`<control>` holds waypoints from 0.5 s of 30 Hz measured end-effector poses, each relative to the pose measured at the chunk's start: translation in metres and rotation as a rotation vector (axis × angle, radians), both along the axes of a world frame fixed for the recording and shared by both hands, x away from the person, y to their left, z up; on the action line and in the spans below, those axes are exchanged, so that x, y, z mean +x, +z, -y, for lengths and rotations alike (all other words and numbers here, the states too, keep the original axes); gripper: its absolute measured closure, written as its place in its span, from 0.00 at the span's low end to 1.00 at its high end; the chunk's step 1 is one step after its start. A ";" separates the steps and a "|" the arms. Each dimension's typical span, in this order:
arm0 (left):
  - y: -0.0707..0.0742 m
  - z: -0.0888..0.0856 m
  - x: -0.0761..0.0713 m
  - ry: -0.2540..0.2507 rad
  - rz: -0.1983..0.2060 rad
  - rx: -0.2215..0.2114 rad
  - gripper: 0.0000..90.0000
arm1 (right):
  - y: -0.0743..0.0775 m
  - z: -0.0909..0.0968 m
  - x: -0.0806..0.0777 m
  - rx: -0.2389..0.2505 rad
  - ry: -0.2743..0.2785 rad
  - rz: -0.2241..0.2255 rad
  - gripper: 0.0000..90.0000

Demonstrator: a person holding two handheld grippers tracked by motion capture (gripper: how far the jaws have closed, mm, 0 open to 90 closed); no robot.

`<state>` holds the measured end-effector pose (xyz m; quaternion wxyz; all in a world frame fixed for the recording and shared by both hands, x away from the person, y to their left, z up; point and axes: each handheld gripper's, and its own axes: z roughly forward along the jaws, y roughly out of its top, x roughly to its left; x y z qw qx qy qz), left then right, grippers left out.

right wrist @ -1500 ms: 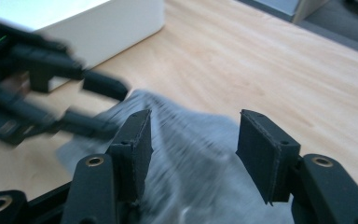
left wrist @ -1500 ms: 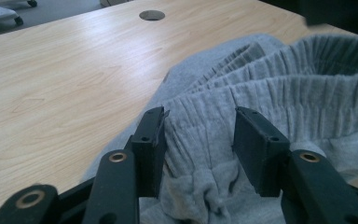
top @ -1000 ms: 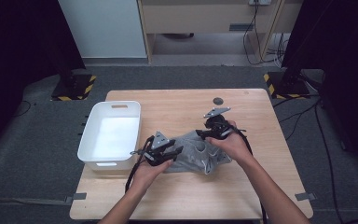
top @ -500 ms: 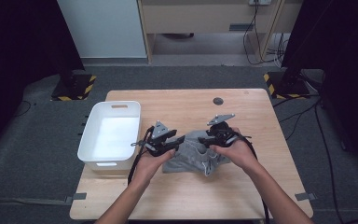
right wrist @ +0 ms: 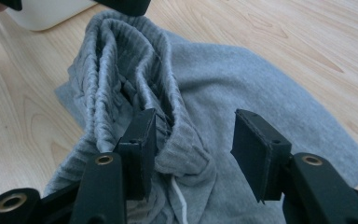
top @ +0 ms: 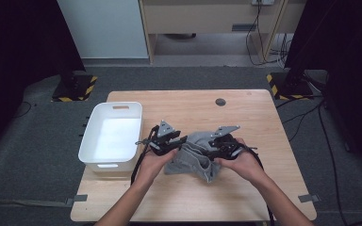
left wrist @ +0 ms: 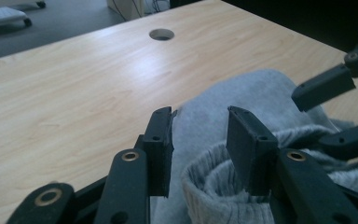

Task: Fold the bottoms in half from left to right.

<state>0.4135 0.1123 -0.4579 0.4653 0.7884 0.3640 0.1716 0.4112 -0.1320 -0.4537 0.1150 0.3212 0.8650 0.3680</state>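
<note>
A grey garment (top: 192,159) with a ribbed waistband and a white drawstring lies bunched on the wooden table (top: 250,117). My left gripper (top: 183,142) reaches it from the left. Its jaws have just been closing, and the ribbed band (left wrist: 205,179) sits loosely between them without being pressed, as the left gripper view (left wrist: 199,133) shows. My right gripper (top: 212,149) comes in from the right, facing the left one. Its jaws (right wrist: 193,140) stand apart over a raised fold of the cloth (right wrist: 135,60); one pad rests beside the fold and the other is off it.
A white plastic bin (top: 94,136) stands at the table's left edge, close behind my left hand. A round cable hole (top: 220,101) is in the far part of the tabletop. Bare wood lies beyond and to the right of the garment.
The right gripper has come down and toward the person, closer to the left one. The garment, spread flatter before, is now gathered between the two grippers. The left gripper rose slightly.
</note>
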 end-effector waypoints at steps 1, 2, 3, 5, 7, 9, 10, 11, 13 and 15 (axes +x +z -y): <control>-0.001 0.000 -0.003 -0.009 -0.004 0.002 0.67 | 0.000 0.001 -0.001 -0.002 0.000 0.002 0.55; -0.002 -0.001 -0.005 -0.021 -0.010 0.006 0.68 | 0.000 0.001 -0.001 -0.002 -0.001 0.002 0.56; -0.004 -0.001 -0.007 -0.027 -0.014 0.011 0.68 | 0.000 0.002 -0.002 -0.003 0.000 0.001 0.56; -0.006 -0.002 -0.010 -0.034 -0.019 0.017 0.69 | 0.000 0.003 -0.002 -0.006 0.002 -0.004 0.59; -0.006 -0.003 -0.011 -0.041 -0.029 0.021 0.70 | 0.000 0.003 -0.002 -0.006 0.008 -0.012 0.66; -0.007 -0.004 -0.012 -0.050 -0.044 0.018 0.71 | 0.000 0.003 -0.002 -0.010 0.017 -0.022 0.72; -0.007 -0.004 -0.013 -0.054 -0.049 0.022 0.71 | 0.000 0.003 -0.001 -0.008 0.022 -0.030 0.76; -0.007 -0.004 -0.014 -0.061 -0.056 0.029 0.72 | 0.000 0.002 -0.001 -0.009 0.026 -0.032 0.78; -0.007 -0.005 -0.016 -0.077 -0.071 0.032 0.77 | 0.001 0.002 -0.001 -0.009 0.036 -0.043 0.83; -0.006 -0.006 -0.017 -0.096 -0.083 0.038 0.79 | 0.003 0.002 0.000 -0.002 0.041 -0.044 0.84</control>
